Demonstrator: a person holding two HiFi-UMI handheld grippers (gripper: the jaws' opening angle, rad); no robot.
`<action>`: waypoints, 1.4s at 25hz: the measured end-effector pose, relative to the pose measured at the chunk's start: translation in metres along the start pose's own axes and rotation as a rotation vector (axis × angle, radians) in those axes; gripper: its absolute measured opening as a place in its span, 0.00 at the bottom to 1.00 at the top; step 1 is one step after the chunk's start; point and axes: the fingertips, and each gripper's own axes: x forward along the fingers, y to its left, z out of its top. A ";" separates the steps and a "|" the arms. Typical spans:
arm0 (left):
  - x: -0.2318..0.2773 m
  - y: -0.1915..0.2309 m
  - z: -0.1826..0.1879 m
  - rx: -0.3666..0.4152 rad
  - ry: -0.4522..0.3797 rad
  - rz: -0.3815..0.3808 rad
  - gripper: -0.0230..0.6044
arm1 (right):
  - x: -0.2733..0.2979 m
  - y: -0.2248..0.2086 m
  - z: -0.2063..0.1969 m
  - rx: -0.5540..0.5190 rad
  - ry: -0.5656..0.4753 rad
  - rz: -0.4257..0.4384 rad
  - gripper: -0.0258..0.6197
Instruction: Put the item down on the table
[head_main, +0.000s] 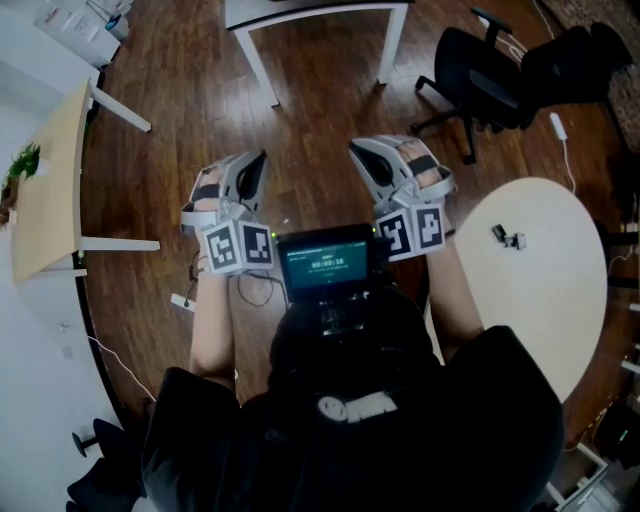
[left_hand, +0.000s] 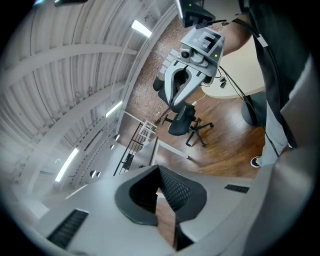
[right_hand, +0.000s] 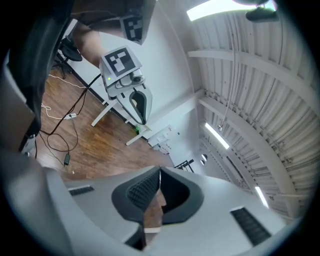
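Both hand-held grippers are raised side by side over the wooden floor, in front of the person. My left gripper has its jaws closed tip to tip with nothing between them, as its own view shows. My right gripper is shut and empty as well. Each gripper appears in the other's view, with its jaws together. A small dark-and-white item lies on the round cream table to the right, apart from both grippers.
A device with a lit screen hangs at the person's chest between the grippers. Black office chairs stand at the back right. A white table is straight ahead. At the left is a wooden table with a plant. Cables trail on the floor.
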 end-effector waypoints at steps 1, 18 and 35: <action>-0.012 -0.004 -0.002 -0.001 -0.002 0.001 0.04 | -0.006 0.009 0.008 0.000 -0.002 0.004 0.05; -0.189 -0.088 -0.001 -0.006 -0.068 -0.017 0.04 | -0.125 0.118 0.124 -0.039 0.055 0.024 0.05; -0.251 -0.128 0.032 -0.008 -0.051 -0.052 0.04 | -0.192 0.144 0.152 -0.045 0.053 0.073 0.05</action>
